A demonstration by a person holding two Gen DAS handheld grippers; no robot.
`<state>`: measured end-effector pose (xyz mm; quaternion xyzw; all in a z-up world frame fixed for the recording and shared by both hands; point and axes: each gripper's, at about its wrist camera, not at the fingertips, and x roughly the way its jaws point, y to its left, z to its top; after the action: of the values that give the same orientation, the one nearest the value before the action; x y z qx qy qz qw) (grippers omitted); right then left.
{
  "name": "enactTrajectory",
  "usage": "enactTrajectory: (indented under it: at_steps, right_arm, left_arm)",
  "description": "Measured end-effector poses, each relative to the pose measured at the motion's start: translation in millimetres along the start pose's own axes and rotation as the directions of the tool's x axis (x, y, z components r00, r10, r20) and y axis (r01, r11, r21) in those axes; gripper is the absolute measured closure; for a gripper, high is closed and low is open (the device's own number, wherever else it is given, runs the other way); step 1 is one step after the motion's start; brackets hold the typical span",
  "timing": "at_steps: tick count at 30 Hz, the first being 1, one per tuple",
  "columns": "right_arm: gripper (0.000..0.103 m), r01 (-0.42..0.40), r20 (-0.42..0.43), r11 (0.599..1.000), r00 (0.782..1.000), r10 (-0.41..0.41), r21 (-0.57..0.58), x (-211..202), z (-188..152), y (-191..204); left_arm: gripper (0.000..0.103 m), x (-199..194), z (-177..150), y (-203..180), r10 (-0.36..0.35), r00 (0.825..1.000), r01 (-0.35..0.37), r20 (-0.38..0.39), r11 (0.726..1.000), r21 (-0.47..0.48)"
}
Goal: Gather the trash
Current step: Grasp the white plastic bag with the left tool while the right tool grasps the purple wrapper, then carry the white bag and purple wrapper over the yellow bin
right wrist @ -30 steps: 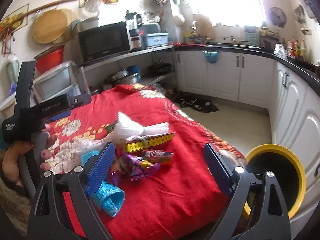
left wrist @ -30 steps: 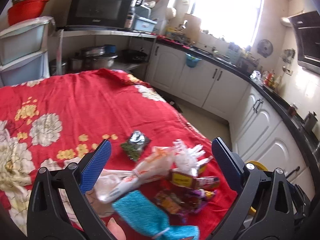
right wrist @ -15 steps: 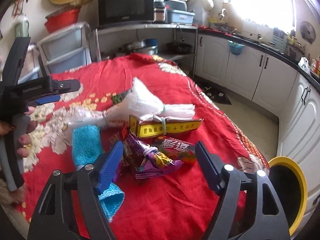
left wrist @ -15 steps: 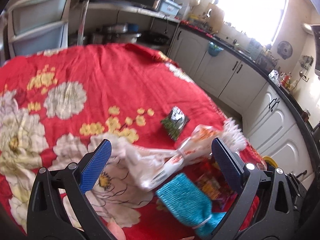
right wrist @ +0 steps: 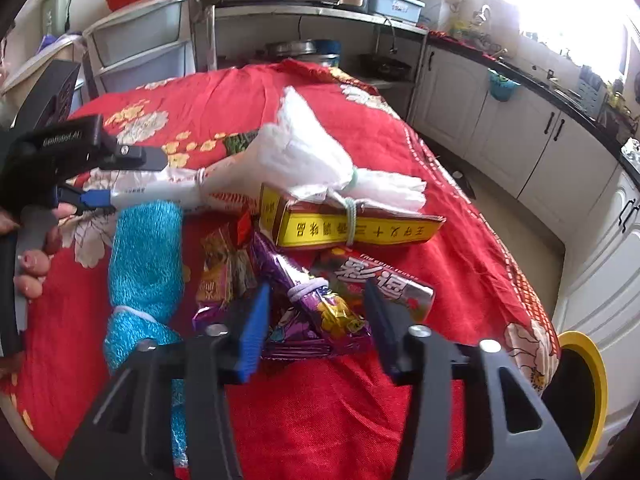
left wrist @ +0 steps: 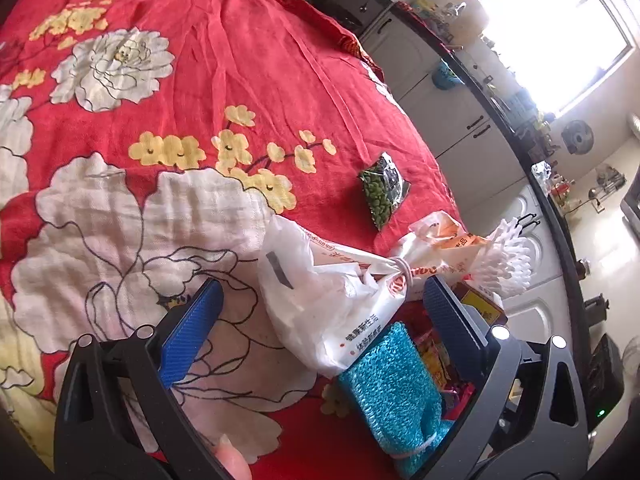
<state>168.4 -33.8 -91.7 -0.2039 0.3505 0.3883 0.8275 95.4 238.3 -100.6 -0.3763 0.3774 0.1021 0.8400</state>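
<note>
Low in the right wrist frame, the right gripper (right wrist: 316, 316) spreads its fingers around a light, slippery, crinkly purple foil snack wrapper (right wrist: 320, 312) on the red floral-clothed surface (right wrist: 460, 248), best pinched at its banded waist, while the left gripper (left wrist: 320, 320) gapes over a soft white tied plastic bag (left wrist: 332, 292).

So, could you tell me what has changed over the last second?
Both grippers came down toward the trash pile. The right gripper narrowed its jaws around the purple wrapper, not yet clamped. The left gripper stayed wide open and now straddles the white plastic bag. The pile and the yellow bin have not shifted.
</note>
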Motion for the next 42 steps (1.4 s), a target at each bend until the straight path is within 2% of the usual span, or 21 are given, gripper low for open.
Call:
enactTrajectory:
  at_steps: [2, 5, 7, 8, 11, 18, 23, 30, 34, 42]
  right_arm:
    - [0.069, -0.009, 0.000, 1.000, 1.000, 0.009, -0.003, 0.4, -0.5, 0.7]
    - [0.072, -0.023, 0.014, 1.000, 1.000, 0.023, 0.003, -3.5, -1.4, -0.1]
    - [0.073, -0.040, 0.025, 0.999, 0.999, 0.040, 0.015, -7.9, -1.3, -1.6]
    - [0.074, -0.048, 0.033, 0.999, 0.998, 0.047, 0.021, -10.8, -1.6, -2.6]
    - [0.075, -0.079, 0.051, 0.996, 0.996, 0.077, 0.047, -18.6, -3.1, -7.0]
    - [0.075, -0.103, 0.092, 0.990, 0.991, 0.094, 0.092, -40.6, -7.0, -13.5]
    - [0.075, -0.107, 0.123, 0.987, 0.988, 0.092, 0.120, -57.3, -11.2, -17.7]
    - [0.075, -0.104, 0.162, 0.982, 0.984, 0.079, 0.157, -78.1, -18.1, -24.4]
    - [0.075, -0.099, 0.185, 0.978, 0.981, 0.065, 0.183, -89.1, -21.3, -31.2]
    - [0.075, -0.077, 0.229, 0.970, 0.973, 0.024, 0.230, -112.9, -26.2, -48.5]
  left_arm:
    - [0.030, 0.6, 0.4, -1.3, 0.002, 1.000, -0.002, -0.006, 1.000, 0.001]
    - [0.048, 4.1, 2.0, -2.1, 0.006, 1.000, -0.006, -0.018, 1.000, -0.003]
    - [0.052, 3.1, 1.3, -1.3, 0.005, 1.000, -0.005, -0.016, 1.000, -0.006]
    - [0.062, 1.7, 0.7, 0.2, 0.004, 1.000, -0.004, -0.015, 1.000, -0.007]
    - [0.069, 0.0, 1.8, 2.5, 0.001, 1.000, -0.001, -0.009, 1.000, -0.010]
    - [0.073, -26.4, 2.1, -0.3, 0.025, 0.998, -0.028, 0.065, 0.999, 0.041]
    - [0.073, -54.8, 2.8, -10.6, 0.050, 0.988, -0.063, 0.147, 0.994, 0.092]
    - [0.073, -92.5, -0.2, -35.4, 0.089, 0.957, -0.138, 0.276, 0.977, 0.163]
    - [0.073, -105.4, -0.1, -50.8, 0.071, 0.948, -0.139, 0.309, 0.969, 0.203]
    - [0.073, -100.4, -7.3, -86.5, 0.021, 0.953, -0.109, 0.303, 0.954, 0.279]
